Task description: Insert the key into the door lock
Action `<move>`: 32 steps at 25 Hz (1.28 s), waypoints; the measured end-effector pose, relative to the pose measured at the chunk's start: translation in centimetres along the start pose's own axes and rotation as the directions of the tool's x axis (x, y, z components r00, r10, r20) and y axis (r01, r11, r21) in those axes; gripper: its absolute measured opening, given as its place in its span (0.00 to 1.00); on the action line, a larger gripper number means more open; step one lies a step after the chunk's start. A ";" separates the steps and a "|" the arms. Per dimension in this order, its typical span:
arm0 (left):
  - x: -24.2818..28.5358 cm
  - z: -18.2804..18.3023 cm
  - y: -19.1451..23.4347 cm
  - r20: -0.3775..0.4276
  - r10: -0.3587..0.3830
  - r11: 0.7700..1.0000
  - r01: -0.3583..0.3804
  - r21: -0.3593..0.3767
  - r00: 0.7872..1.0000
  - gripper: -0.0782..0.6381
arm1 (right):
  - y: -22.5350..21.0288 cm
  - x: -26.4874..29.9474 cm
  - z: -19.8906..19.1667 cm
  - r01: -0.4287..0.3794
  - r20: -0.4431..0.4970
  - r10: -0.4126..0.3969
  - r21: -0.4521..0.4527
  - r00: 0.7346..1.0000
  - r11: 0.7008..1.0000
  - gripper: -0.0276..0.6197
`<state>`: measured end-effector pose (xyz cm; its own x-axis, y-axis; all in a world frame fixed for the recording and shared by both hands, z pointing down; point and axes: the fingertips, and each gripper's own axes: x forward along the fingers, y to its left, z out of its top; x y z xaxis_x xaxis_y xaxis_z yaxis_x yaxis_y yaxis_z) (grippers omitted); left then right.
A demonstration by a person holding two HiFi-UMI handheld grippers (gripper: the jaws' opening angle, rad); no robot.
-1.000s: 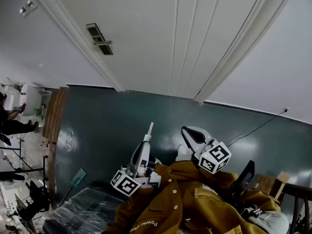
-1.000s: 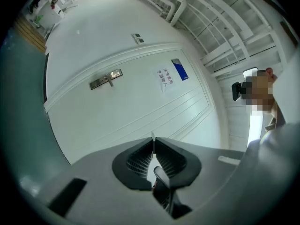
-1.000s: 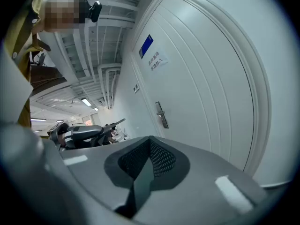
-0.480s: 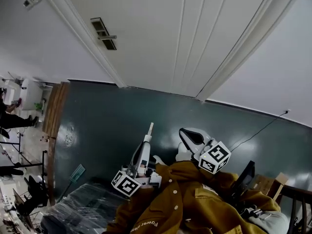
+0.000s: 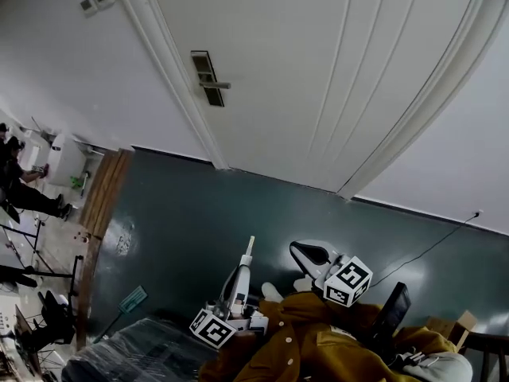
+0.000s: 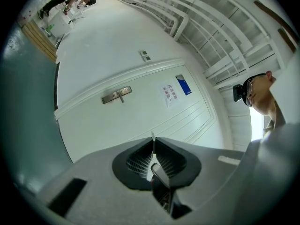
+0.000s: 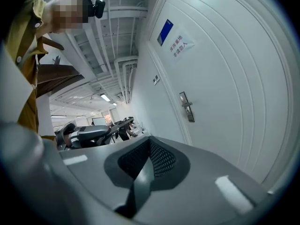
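While the key (image 5: 250, 247) is pinched in the nearly closed jaws of your left gripper (image 6: 153, 146), its blade poking past their tips, the door lock (image 5: 207, 79) is well apart from it, on the white door (image 5: 318, 70). This looks like the approach step. Your right gripper (image 7: 149, 144) has its jaws together on nothing. Next, carry the blade to the keyhole and line it up.

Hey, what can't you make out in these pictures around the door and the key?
Lock plate: too small in every view to show a keyhole.
Notice on the door: print too small, both gripper views.
Key: the left gripper covers all but its thin edge, left gripper view.
People at head view's left edge: cut off, tiny.
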<state>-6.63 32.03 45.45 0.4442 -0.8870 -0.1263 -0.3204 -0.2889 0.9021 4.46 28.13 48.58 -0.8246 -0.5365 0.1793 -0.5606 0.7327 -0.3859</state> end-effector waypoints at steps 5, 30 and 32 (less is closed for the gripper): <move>-1.0 1.8 1.7 -0.006 -0.014 0.999 0.013 -0.048 1.000 0.14 | 2.9 1.8 -1.2 0.003 -0.014 -0.003 -0.007 1.000 1.000 0.05; 25.4 10.6 5.5 -0.062 -0.023 0.999 0.022 -0.027 0.998 0.14 | -19.0 13.6 13.7 0.024 0.043 -0.024 0.007 0.999 1.000 0.05; 28.3 11.1 6.0 -0.061 -0.024 0.999 0.023 -0.028 0.998 0.14 | -21.4 14.5 15.4 0.017 0.052 -0.017 0.001 0.999 1.000 0.05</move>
<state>-5.30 1.22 42.76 0.5017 -0.8563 -0.1228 -0.2869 -0.2987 0.9102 5.63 -1.80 45.46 -0.8102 -0.5695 0.1387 -0.5741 0.7234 -0.3835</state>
